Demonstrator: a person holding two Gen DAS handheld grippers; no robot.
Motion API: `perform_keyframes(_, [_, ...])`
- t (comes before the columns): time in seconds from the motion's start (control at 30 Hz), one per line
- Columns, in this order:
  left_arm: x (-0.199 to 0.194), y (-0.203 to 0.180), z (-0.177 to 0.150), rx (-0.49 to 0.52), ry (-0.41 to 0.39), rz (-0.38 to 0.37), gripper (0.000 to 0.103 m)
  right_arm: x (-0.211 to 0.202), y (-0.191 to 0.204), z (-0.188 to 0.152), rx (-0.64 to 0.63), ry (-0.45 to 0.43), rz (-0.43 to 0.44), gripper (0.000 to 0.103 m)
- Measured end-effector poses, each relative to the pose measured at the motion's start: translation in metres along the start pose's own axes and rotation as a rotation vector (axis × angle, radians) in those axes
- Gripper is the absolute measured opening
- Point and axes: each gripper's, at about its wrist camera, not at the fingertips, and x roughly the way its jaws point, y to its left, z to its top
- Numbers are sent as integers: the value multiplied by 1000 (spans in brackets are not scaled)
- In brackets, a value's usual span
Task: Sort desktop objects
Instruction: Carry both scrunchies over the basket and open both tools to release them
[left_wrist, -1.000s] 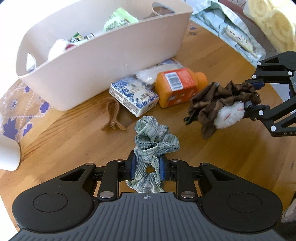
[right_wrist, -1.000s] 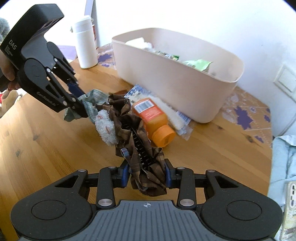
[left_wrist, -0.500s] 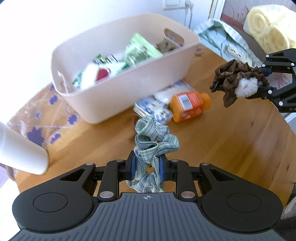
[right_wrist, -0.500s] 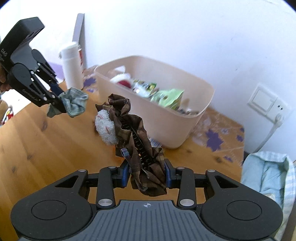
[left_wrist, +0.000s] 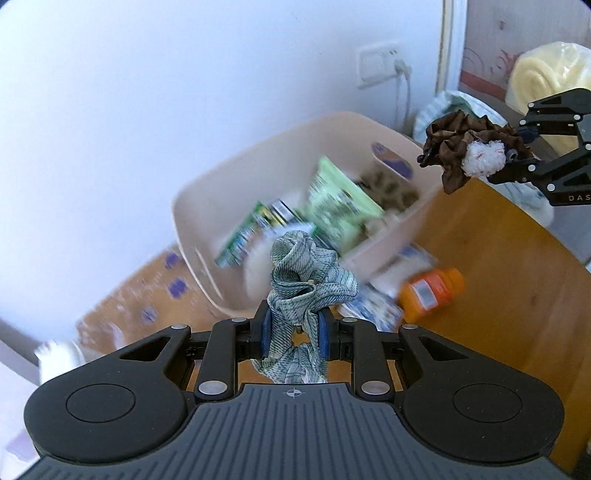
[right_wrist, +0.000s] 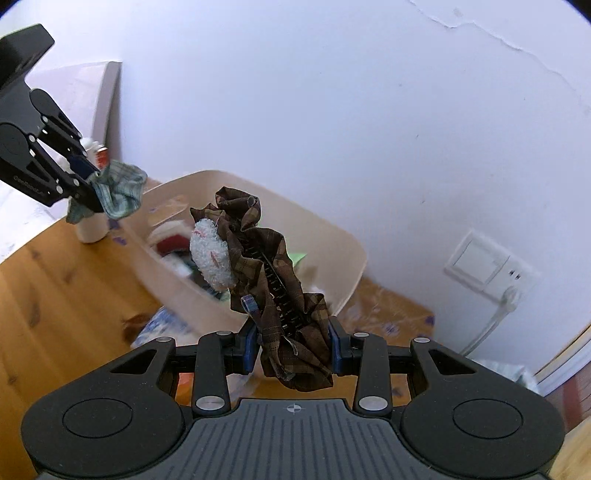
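Note:
My left gripper (left_wrist: 291, 334) is shut on a green-and-white scrunchie (left_wrist: 306, 280) and holds it in the air in front of the beige basket (left_wrist: 207, 199). It shows in the right wrist view (right_wrist: 90, 190) too, with the scrunchie (right_wrist: 122, 190). My right gripper (right_wrist: 291, 349) is shut on a brown plaid hair clip (right_wrist: 273, 266) with a white fluffy pom-pom (right_wrist: 212, 258), held above the near side of the basket (right_wrist: 351, 266). It also shows in the left wrist view (left_wrist: 517, 153) at the basket's right end, clip (left_wrist: 454, 142) in it.
The basket holds green packets (left_wrist: 332, 206) and other items. On the wooden table (left_wrist: 517, 295) in front of it lie an orange bottle (left_wrist: 432, 290) and a blue-patterned pack (left_wrist: 376, 310). A white bottle (right_wrist: 90, 225) stands at the left. A wall socket (right_wrist: 491, 269) is behind.
Both grippers have risen with their loads and moved toward the basket. The basket's inside has come into view, and the table objects have dropped lower in the frames.

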Motion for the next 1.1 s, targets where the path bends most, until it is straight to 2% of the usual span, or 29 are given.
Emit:
perform_keyframes(0.2, [10, 17, 30, -42, -46, 74, 24, 28, -9, 19, 4, 23, -37, 35])
perform_keyframes(0.33, [29, 20, 45, -56, -40, 107, 24, 53, -13, 26, 18, 48, -47, 35])
perform_keyframes(0.5, [60, 21, 61, -121, -15, 120, 25, 83, -15, 32, 83, 95, -40, 35])
perform_keyframes(0.63, [88, 21, 65, -181, 36, 120, 25, 103, -10, 27, 107, 146, -34, 35])
perform_keyframes(0.9, [127, 10, 62, -193, 121, 116, 29, 128, 4, 19, 100, 203, -17, 36])
perform_keyframes(0.93, [129, 8, 60, -188, 120, 120, 30, 129, 4, 18, 114, 210, -5, 39])
perform_keyframes(0.97, [130, 6, 58, -180, 115, 127, 31, 130, 3, 17, 127, 211, 0, 46])
perform_keyframes(1.0, [130, 6, 57, -174, 110, 130, 36, 129, 3, 16, 142, 205, -1, 49])
perform_keyframes(1.07, [131, 5, 56, -179, 109, 137, 52, 124, 3, 14, 158, 189, 5, 61])
perform_keyframes(1.1, [132, 3, 56, -174, 115, 151, 67, 121, 3, 13, 158, 179, 6, 68])
